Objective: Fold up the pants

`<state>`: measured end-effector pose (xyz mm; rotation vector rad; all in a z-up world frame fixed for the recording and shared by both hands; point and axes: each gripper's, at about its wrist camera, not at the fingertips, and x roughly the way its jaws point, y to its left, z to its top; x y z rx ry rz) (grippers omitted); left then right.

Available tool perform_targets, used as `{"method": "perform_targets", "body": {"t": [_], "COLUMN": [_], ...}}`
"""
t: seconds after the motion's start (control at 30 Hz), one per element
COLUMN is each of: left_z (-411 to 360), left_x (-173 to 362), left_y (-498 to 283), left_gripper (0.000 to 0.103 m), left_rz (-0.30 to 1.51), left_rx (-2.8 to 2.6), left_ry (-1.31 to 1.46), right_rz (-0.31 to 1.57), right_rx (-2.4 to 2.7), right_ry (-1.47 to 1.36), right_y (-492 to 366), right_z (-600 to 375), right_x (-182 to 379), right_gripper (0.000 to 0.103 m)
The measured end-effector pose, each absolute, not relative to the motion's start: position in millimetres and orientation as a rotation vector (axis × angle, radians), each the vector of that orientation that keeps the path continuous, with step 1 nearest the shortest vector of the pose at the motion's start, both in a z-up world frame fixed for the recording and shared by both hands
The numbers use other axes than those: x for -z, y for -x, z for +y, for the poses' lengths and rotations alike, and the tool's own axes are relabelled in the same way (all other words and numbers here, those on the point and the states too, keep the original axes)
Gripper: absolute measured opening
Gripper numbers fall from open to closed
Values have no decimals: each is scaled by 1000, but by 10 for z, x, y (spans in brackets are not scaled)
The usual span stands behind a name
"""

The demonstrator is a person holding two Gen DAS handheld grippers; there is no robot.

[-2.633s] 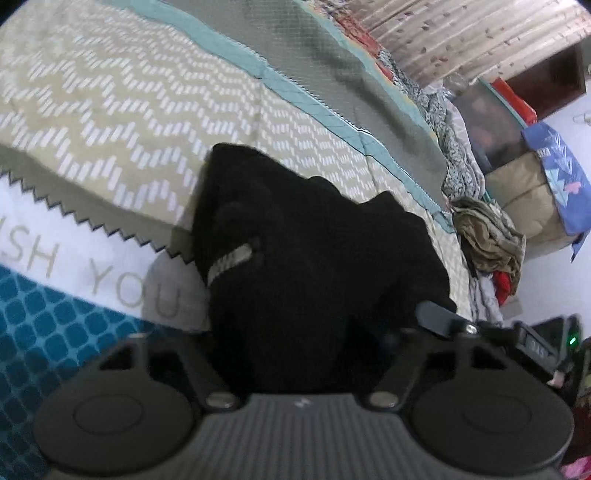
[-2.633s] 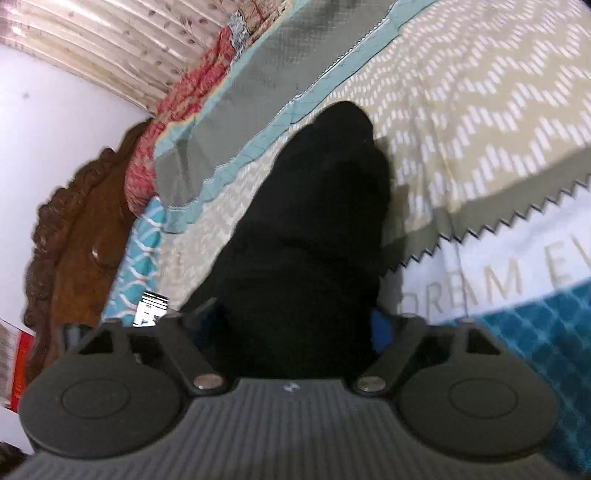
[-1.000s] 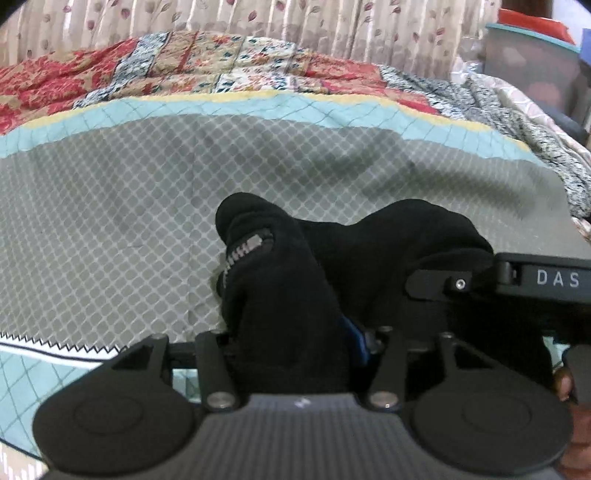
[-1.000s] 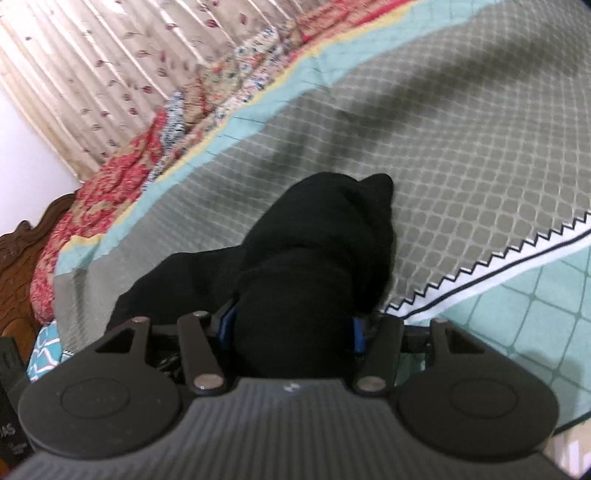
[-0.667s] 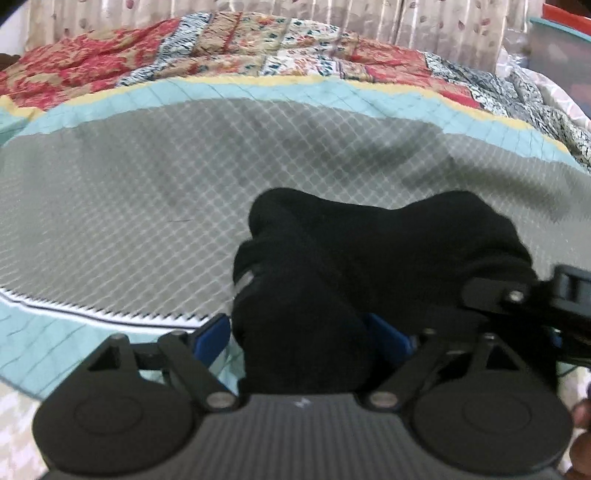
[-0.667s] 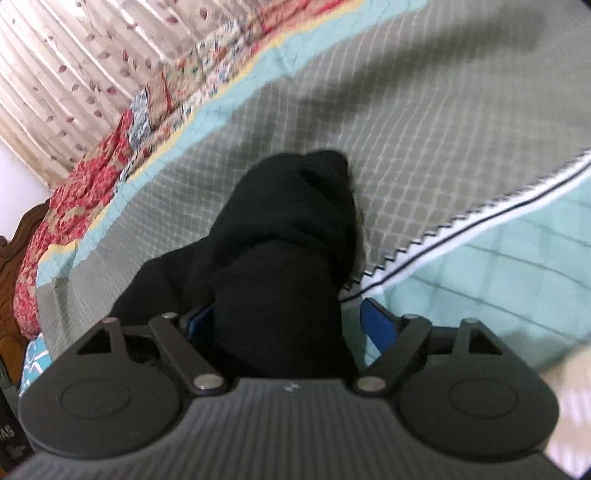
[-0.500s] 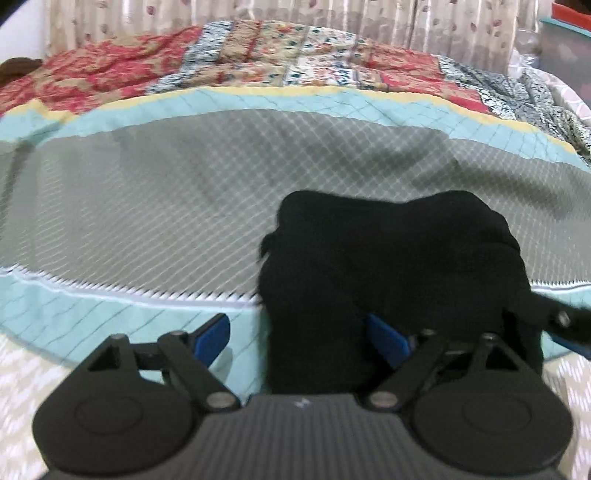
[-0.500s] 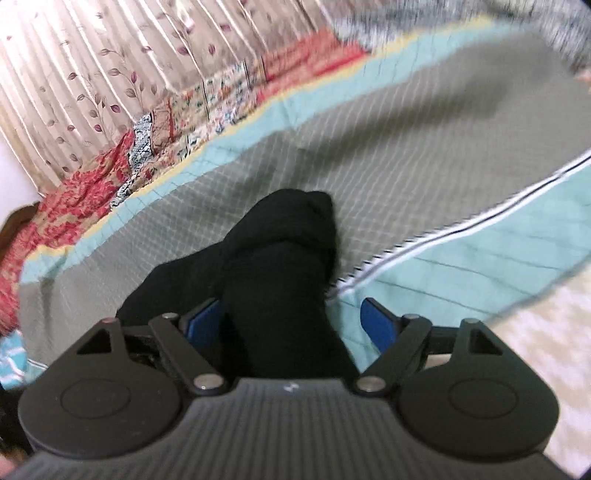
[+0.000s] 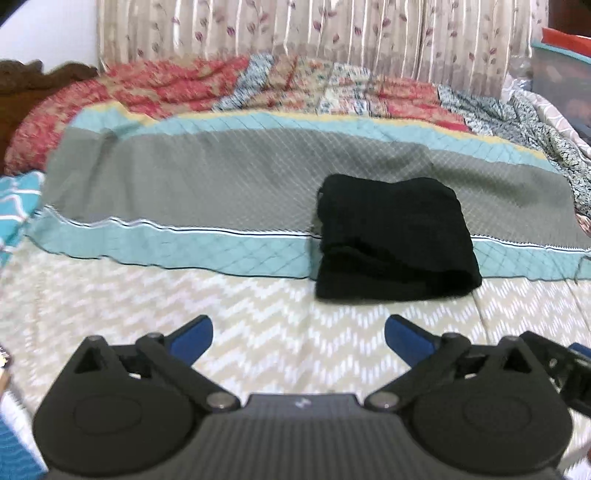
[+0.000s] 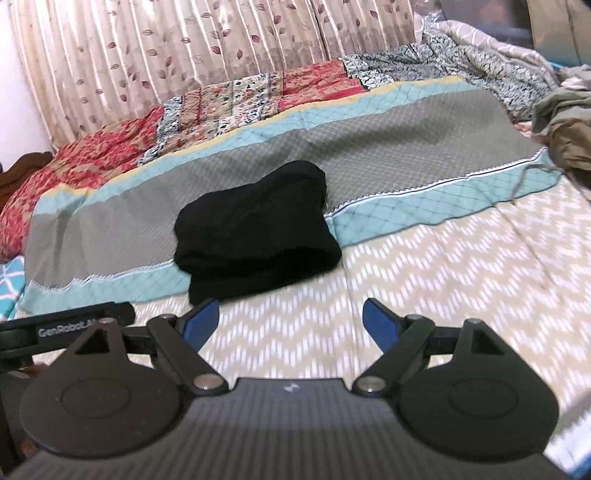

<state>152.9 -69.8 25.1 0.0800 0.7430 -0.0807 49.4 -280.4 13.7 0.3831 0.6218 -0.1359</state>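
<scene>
— Black fabric, folded into a thick bundle: are those the pants [image 9: 395, 236]?

— Yes. They lie on the bedspread [image 9: 207, 184], across its grey diamond-quilted part and the teal band, with their near edge over the beige zigzag band.

— Going left to right, what does the left wrist view give?

— A dark wooden headboard [image 9: 26, 79] at far left, a red patterned quilt [image 9: 155, 88] along the back under a leaf-print curtain [image 9: 295, 33], then the pants right of centre. The left gripper [image 9: 298, 334] has just been opening; its blue-tipped jaws stand wide (nothing between them, only zigzag cloth below), apart from the pants.

— And the right wrist view?

— The other tool's black bar shows at far left, then the pants [image 10: 255, 229] left of centre, and a heap of crumpled clothes [image 10: 565, 118] at far right. The right gripper [image 10: 291, 319] has also just been opening: jaws spread, empty, its left tip just short of the bundle's near edge.
</scene>
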Motion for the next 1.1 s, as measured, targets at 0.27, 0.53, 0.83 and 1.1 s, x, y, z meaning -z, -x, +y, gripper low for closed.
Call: {"method": "perform_targets", "body": {"t": [0.27, 0.53, 0.83, 1.1], "left_z": [-510, -468, -463, -399], "left_x": [-431, -486, -475, -439], "left_y": [-836, -409, -165, -59], "left_gripper": [103, 103, 103, 103], "left_rz": [676, 631, 610, 624], "left_rx": [85, 73, 37, 26], "left_ry": [-104, -142, -182, -188], "right_rz": [625, 605, 566, 585], "right_rx": [100, 86, 93, 80], "right_ry": [-352, -414, -436, -440], "right_y": [19, 381, 572, 596], "right_z": [-2561, -2477, -2460, -2438], "right_x": [-309, -365, -414, -359], "right_gripper": [92, 94, 94, 94]}}
